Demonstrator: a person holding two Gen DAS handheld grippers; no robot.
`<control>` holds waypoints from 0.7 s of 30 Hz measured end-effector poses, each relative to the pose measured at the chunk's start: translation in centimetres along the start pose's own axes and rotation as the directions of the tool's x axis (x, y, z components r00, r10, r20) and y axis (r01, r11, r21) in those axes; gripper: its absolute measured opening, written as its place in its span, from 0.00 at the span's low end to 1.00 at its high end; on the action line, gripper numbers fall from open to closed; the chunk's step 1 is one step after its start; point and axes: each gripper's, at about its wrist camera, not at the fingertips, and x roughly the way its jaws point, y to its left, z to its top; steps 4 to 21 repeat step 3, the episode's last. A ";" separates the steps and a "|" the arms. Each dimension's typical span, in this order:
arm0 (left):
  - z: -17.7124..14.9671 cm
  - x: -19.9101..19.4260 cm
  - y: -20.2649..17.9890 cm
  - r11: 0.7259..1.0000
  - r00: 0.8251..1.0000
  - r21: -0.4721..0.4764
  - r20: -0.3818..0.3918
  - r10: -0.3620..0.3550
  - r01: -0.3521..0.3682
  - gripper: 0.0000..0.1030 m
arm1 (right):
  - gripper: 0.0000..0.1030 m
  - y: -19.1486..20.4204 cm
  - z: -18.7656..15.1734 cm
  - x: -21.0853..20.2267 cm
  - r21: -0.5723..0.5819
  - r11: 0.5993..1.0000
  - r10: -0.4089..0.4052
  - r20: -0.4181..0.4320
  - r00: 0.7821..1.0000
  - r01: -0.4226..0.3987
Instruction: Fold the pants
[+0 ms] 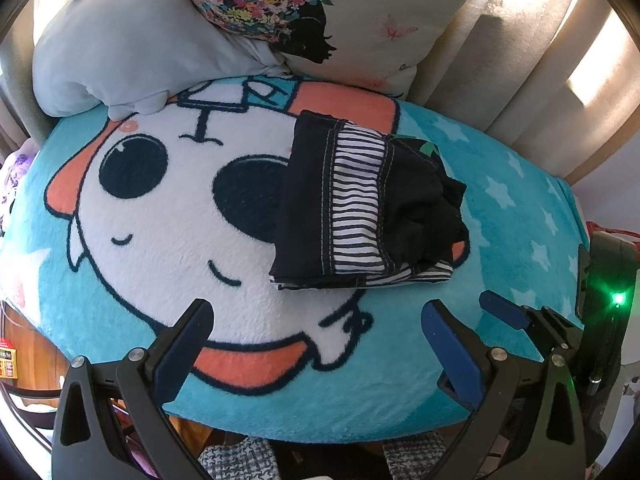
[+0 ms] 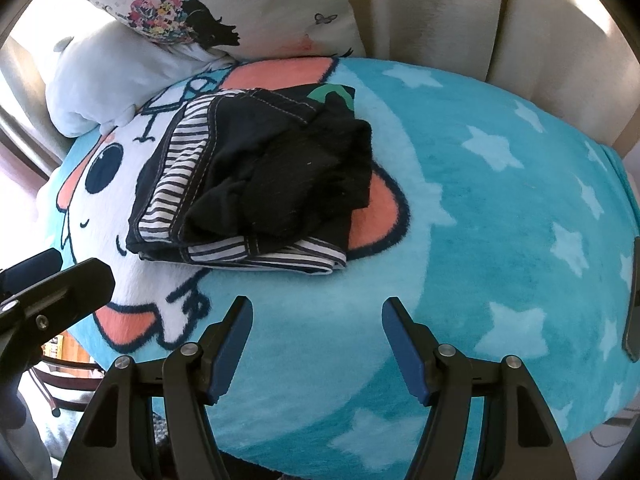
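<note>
The pants [image 1: 360, 204] are lying folded at twelve o'clock; the left gripper [image 1: 316, 332] and right gripper [image 2: 318, 332] are gaping wide, empty. Snagging the loose top layer risks unfolding them.

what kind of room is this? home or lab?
Most likely a home, a sofa or bed corner. The folded pants lie on a plush cartoon blanket, with a floral pillow and a grey soft toy propped against padded beige upholstery behind.
</note>
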 end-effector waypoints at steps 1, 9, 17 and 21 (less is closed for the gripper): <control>0.0 -0.1 0.0 1.000 1.000 -0.001 0.001 0.001 -0.001 1.00 | 0.70 0.0 0.0 0.0 -0.001 1.000 0.001 -0.001 1.000 -0.001; -0.1 -0.2 0.1 1.000 1.000 -0.005 0.004 0.003 -0.003 1.00 | 0.70 0.2 0.0 0.0 -0.004 1.000 0.001 -0.002 1.000 -0.001; -0.1 -0.2 0.1 1.000 1.000 -0.005 0.004 0.003 -0.003 1.00 | 0.70 0.2 0.0 0.0 -0.004 1.000 0.001 -0.002 1.000 -0.001; -0.1 -0.2 0.1 1.000 1.000 -0.005 0.004 0.003 -0.003 1.00 | 0.70 0.2 0.0 0.0 -0.004 1.000 0.001 -0.002 1.000 -0.001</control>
